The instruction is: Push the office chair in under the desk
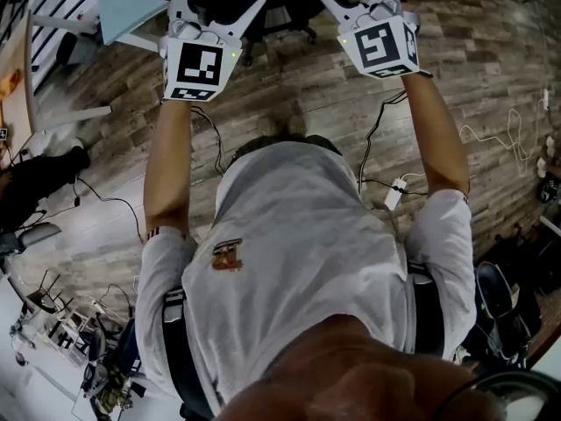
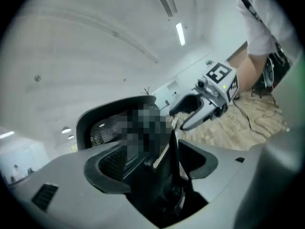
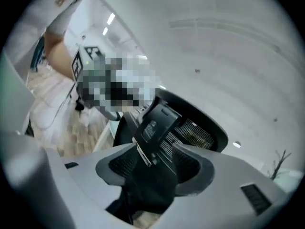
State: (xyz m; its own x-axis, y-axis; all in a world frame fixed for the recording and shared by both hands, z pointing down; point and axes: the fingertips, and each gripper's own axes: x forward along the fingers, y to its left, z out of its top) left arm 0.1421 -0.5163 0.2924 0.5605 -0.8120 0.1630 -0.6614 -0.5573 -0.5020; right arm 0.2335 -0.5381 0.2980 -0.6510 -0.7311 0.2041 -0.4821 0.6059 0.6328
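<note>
The black office chair (image 1: 280, 7) stands on the wood-plank floor (image 1: 307, 103), and the pale bench (image 1: 131, 7) is just beside the chair, on its left in the head view. The left tool (image 1: 215, 9) is at the left of the chair's back. Its jaws are spread wide with the dark back spine between them, not clamped. The right tool (image 1: 353, 0), at the right of the chair's back, is equally wide apart around the same spine. The mesh backrest rises just beyond both tools.
</note>
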